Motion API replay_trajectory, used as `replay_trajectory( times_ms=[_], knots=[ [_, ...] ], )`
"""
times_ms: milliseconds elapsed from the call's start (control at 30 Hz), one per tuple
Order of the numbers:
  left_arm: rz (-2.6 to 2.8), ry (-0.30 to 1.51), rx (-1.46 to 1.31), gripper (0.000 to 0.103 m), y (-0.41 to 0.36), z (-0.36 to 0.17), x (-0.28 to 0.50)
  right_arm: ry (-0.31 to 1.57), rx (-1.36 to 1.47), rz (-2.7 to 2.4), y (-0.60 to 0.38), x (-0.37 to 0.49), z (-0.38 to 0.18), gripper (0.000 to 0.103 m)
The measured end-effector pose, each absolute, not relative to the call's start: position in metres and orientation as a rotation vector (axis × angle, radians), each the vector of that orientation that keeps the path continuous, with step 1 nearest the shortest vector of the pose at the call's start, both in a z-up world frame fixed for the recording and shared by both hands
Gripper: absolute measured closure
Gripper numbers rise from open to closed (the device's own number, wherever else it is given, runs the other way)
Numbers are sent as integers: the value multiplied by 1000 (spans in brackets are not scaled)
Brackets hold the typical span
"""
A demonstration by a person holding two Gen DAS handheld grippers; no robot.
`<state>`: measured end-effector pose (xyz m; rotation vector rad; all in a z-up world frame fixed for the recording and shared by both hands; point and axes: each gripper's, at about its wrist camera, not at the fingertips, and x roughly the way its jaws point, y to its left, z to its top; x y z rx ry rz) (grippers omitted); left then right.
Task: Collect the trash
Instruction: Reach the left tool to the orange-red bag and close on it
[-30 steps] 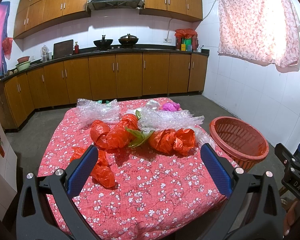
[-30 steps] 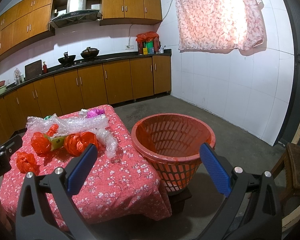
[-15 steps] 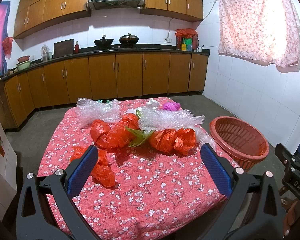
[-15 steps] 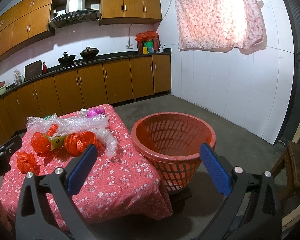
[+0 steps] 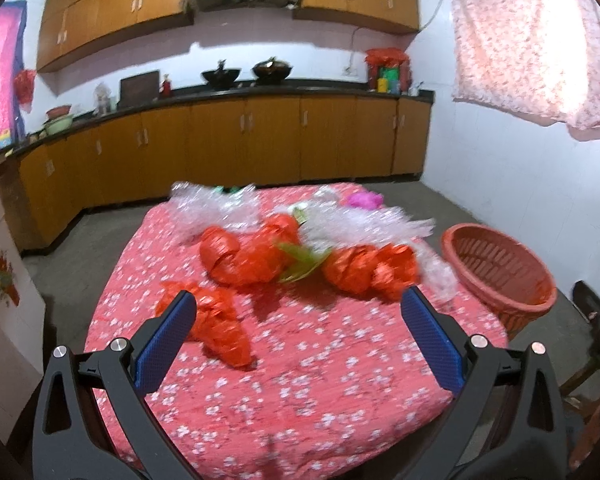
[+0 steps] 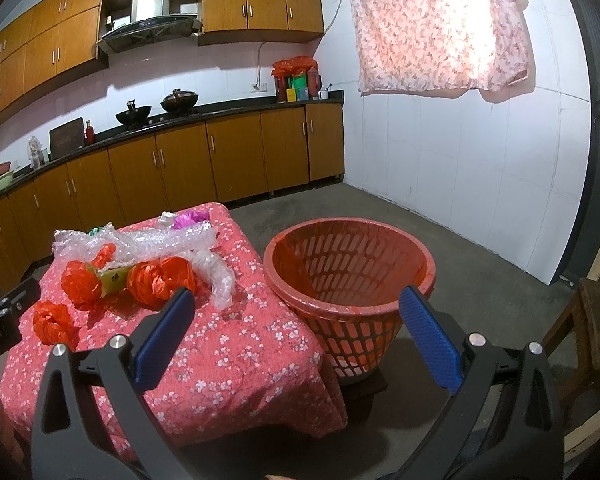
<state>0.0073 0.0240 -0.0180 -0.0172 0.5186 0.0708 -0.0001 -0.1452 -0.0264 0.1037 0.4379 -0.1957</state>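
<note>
Trash lies across the table [image 5: 308, 380] in the left wrist view: red bags [image 5: 252, 256] mid-cloth, another red bag [image 5: 216, 324] nearest, bubble wrap [image 5: 364, 224] behind them. The left gripper [image 5: 298, 334] hangs over the near edge, jaws wide and empty. The basket [image 5: 500, 276] stands just beside the table's right side.

From the right wrist, the right gripper [image 6: 296, 334] is spread wide, empty, before the basket [image 6: 350, 268]; the red bags [image 6: 160, 278] sit on the table [image 6: 236, 352] to the left.

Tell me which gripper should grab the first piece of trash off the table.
Left. The left gripper is open over the table, with the nearest orange bag beside its left finger. The right gripper, also open, faces the empty basket beside the table, farther from the trash.
</note>
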Motion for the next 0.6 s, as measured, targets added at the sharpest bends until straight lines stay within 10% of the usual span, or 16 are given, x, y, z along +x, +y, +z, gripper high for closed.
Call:
replay_trajectory(
  times_ms=[600],
  knots=[
    [225,710,-231,3,116,-83,63,534,74,-144,-129,36,-48,4]
  ],
)
